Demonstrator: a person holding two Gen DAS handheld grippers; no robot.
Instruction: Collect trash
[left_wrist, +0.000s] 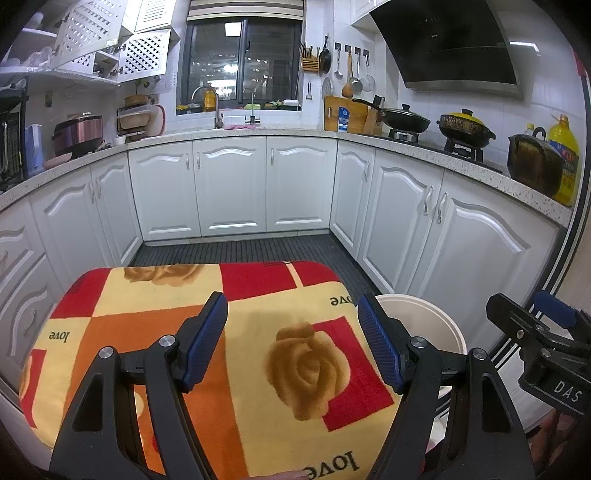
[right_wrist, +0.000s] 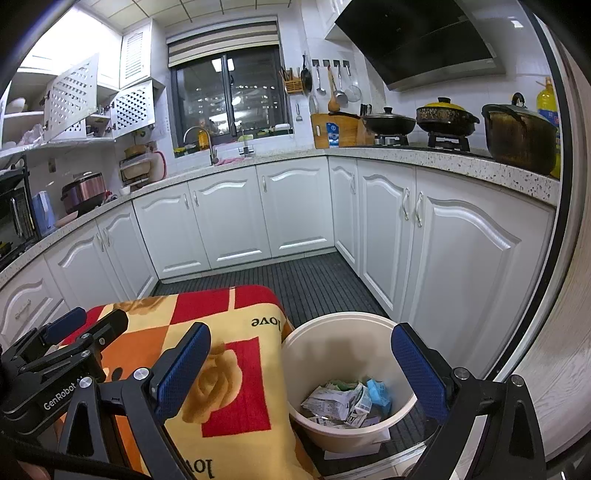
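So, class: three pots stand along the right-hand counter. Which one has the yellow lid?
The middle pot, on the stove burner. Its lid is yellow; the wok left of it has a dark lid, and the big brown pot on the right stands off the burners.

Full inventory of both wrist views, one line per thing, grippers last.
bin: 1, cream, on the floor right of the blanket
crumpled paper trash: several pieces, white, blue and green, inside the bin
blanket: 1, red, orange and yellow with roses, over a low surface
wok: 1, black, on the stove
lidded pot: 1, yellow lid, on the stove
oil bottle: 1, yellow, right counter
left gripper: open, blue fingers, above the blanket
right gripper: open, blue fingers, above the bin
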